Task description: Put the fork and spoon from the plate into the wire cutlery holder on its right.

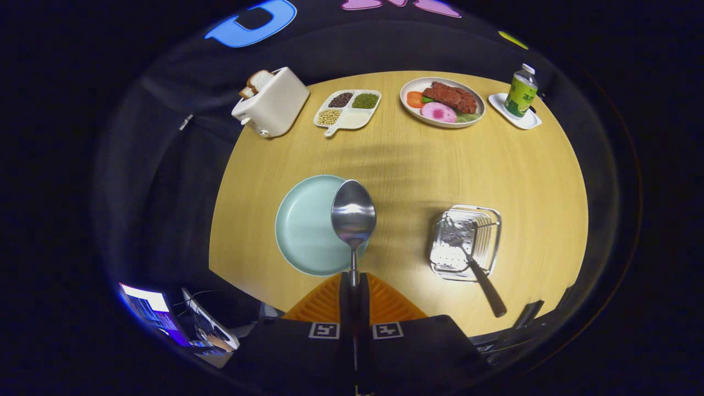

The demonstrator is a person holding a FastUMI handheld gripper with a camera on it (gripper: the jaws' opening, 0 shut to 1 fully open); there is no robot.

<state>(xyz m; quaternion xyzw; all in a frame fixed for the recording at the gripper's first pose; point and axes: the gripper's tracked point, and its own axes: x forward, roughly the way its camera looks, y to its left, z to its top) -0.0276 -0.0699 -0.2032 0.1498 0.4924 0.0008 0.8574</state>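
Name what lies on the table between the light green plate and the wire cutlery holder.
Bare tabletop separates plate from holder in the gripper view; the held spoon hangs nearer the plate.

No text, brand or number can be read. The bottle's (521,91) label is too small to make out, and 2 square coded markers (324,330) sit on the gripper (353,280) body.

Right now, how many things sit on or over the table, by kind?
Cutlery: 2, a spoon held shut in the tool, a fork in the wire holder
Dishes: 4, green plate, divided tray, food plate, coaster
Holder: 1
Toaster: 1
Bottle: 1
Total: 9
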